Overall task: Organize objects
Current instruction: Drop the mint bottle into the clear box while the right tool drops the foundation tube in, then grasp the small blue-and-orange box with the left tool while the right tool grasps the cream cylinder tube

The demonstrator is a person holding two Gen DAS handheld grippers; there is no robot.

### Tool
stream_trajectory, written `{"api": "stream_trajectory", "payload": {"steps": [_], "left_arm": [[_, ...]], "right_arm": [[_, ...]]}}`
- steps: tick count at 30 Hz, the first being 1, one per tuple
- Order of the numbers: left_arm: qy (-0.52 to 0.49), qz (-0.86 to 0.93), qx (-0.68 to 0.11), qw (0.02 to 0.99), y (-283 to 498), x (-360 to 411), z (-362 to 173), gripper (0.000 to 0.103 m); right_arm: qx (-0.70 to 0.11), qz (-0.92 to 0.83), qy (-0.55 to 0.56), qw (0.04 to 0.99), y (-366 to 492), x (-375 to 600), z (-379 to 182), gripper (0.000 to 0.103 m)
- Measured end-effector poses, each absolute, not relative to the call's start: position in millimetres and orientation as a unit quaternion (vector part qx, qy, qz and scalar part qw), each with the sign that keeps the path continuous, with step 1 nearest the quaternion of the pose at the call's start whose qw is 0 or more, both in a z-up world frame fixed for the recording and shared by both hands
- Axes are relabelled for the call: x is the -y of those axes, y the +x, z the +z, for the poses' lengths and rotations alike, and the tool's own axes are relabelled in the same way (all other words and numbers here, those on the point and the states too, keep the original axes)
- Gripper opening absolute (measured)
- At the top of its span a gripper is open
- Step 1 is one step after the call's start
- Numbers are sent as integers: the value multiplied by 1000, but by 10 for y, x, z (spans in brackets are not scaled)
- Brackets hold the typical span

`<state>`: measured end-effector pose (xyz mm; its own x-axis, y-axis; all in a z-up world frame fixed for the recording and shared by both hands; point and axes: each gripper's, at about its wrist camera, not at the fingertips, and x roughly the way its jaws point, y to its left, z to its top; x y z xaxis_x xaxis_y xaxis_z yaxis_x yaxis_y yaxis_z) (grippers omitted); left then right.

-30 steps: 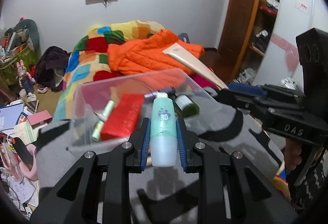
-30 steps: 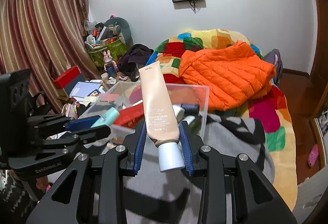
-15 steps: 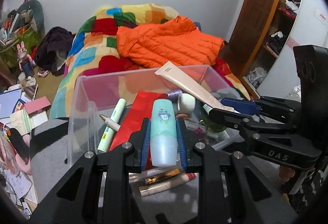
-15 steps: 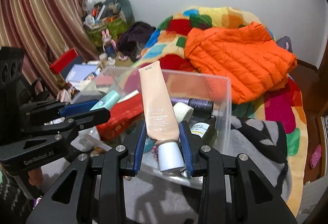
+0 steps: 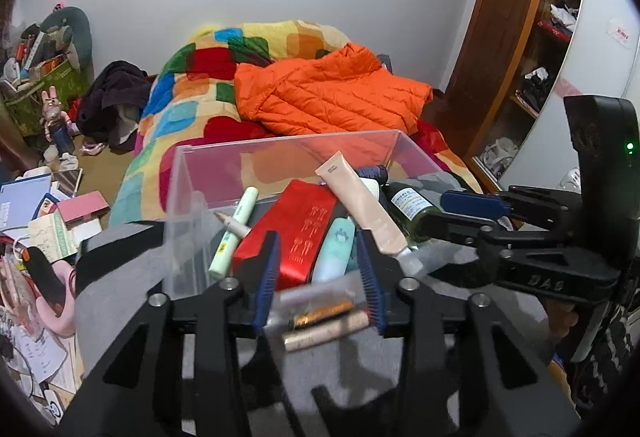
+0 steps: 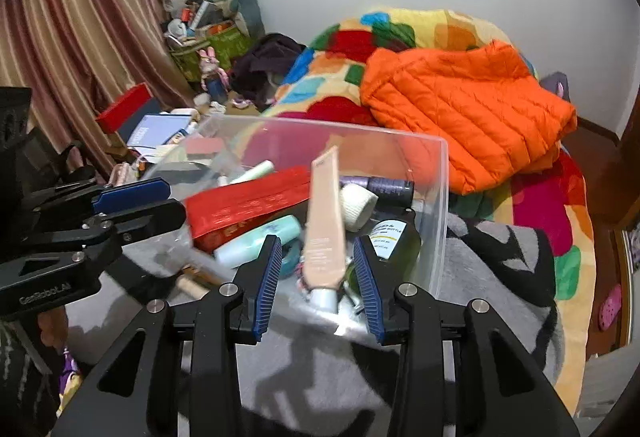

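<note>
A clear plastic bin (image 5: 192, 197) (image 6: 438, 197) stands on a grey blanket. In it lie a red box (image 5: 308, 229) (image 6: 248, 205), a mint bottle (image 5: 336, 253) (image 6: 256, 241), a beige tube (image 5: 360, 205) (image 6: 324, 233), a pale green stick (image 5: 234, 233) and a dark green bottle (image 5: 412, 205) (image 6: 394, 241). My left gripper (image 5: 318, 277) is open over the bin's near edge, the mint bottle lying between its fingers. My right gripper (image 6: 318, 277) is open, the beige tube loose between its fingers, leaning in the bin.
Two thin gold and beige sticks (image 5: 324, 323) lie by the bin's near wall. Behind the bin is a bed with a colourful quilt (image 5: 192, 105) and an orange jacket (image 5: 336, 97). Floor clutter (image 5: 48, 221) is at the left, a wooden shelf (image 5: 532, 37) at the right.
Both grippers have opened. The mint bottle has dropped from the left gripper into the bin, and the beige tube has been let go by the right gripper and leans in the bin.
</note>
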<state>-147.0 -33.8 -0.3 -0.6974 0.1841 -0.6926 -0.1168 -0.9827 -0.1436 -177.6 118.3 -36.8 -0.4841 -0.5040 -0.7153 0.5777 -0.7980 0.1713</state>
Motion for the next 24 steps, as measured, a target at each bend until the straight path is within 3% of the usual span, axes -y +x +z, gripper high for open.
{"api": "stream_trajectory", "payload": {"steps": [4, 7, 16, 19, 21, 23, 24], "left_arm": [[-369, 924, 52, 80, -1231, 420, 31, 48], [-373, 922, 59, 87, -1102, 460, -58, 55], [-454, 886, 38, 83, -1190, 477, -633, 53], [-465, 880, 30, 92, -1257, 453, -706, 44], [-469, 878, 23, 99, -1282, 410, -737, 38], [-470, 876, 18, 108, -1288, 367, -766, 35], [-469, 876, 14, 106, -1288, 351, -772, 35]], "right_arm": [[-52, -854, 391, 340, -1530, -1170, -312, 35], [-37, -833, 403, 377, -1352, -1125, -392, 42], [-97, -815, 447, 356, -1418, -746, -876, 45], [-100, -810, 458, 352, -1506, -682, -981, 45], [-100, -805, 462, 357, -1517, -660, -1032, 40], [-104, -802, 461, 364, -1488, -656, -1063, 26], [-107, -804, 459, 363, -1454, -656, -1064, 26]]}}
